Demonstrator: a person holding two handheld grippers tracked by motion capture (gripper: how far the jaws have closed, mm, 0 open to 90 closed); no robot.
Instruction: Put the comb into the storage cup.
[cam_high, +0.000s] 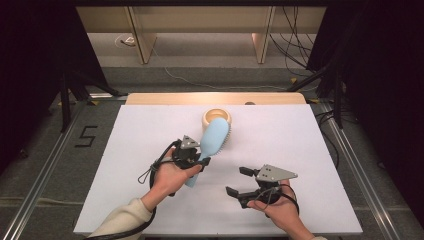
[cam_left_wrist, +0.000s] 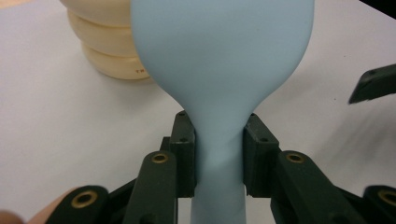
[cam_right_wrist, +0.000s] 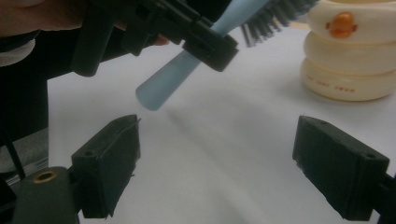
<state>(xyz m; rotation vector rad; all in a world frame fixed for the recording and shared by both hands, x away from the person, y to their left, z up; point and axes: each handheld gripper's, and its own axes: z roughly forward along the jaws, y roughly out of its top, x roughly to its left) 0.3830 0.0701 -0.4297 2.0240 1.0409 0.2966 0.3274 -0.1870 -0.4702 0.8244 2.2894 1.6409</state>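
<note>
While the left tool (cam_high: 204, 162) clamps the neck of the light-blue plastic hairbrush (cam_high: 212, 141), lifted above the white counter (cam_high: 300, 150) by the cream ribbed cup (cam_high: 216, 116), the right tool (cam_high: 235, 181) hangs nearby, jaws wide apart and empty.

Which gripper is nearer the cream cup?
Left. The left gripper, shut on the blue hairbrush, sits just in front of the cream cup; the right gripper, open, hangs farther back.
</note>
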